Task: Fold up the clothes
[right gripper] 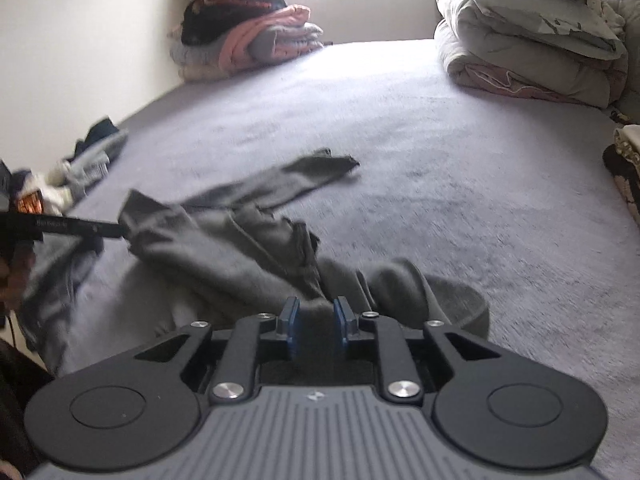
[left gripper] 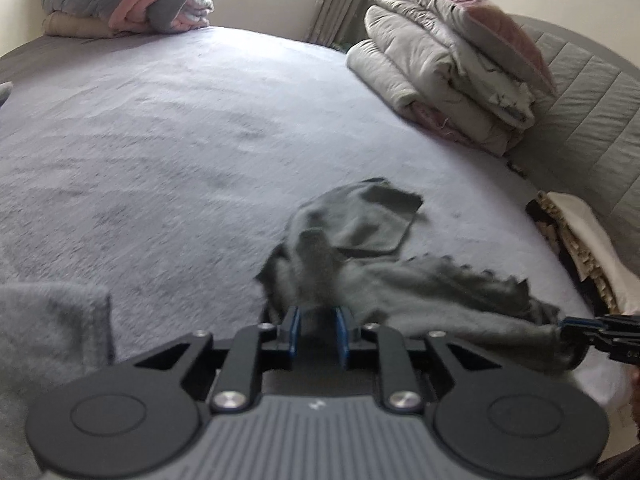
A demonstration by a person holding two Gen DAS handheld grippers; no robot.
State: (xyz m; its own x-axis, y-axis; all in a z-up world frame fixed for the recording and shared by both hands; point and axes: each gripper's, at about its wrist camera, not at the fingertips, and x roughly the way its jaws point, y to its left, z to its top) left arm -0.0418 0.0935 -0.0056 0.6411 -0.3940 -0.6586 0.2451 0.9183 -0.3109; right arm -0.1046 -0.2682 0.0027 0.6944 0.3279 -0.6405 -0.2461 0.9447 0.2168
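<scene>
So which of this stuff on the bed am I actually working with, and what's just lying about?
In the job:
- grey garment, gripped at two points
- left gripper
- right gripper

Just lying about:
- folded quilts with a pillow on top
- stack of blankets and dark clothes by the window
- loose clothes at the bed's edge

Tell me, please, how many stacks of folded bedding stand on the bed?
2. One pink and grey stack stands at the far left corner by the wall. One grey quilt stack with a pillow on top stands at the far right. More may be out of view.
</scene>
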